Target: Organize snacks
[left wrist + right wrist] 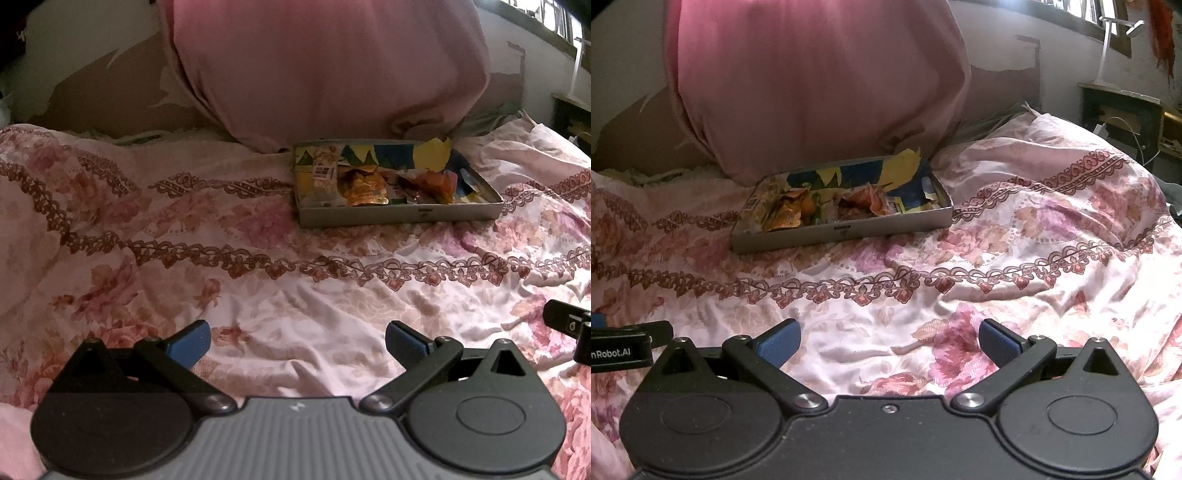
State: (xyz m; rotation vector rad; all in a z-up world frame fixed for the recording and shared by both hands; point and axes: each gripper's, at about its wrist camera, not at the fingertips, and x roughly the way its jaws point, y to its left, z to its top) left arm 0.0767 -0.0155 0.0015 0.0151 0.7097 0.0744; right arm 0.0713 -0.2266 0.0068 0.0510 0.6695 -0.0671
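A shallow grey tin box (399, 216) lies on the floral bedspread ahead, holding several snack packets: orange wrappers (364, 186) in the middle and blue-and-yellow ones (432, 157) at the back. It also shows in the right wrist view (846, 232), with orange packets (794, 210) inside. My left gripper (297, 341) is open and empty, low over the bedspread, well short of the box. My right gripper (889, 341) is open and empty, likewise short of the box and to its right.
A large pink pillow (325, 70) stands just behind the box. The pink floral bedspread (258, 280) is rumpled. A dark bedside stand (1123, 110) is at the far right. The right gripper's body (570, 325) shows at the left view's right edge.
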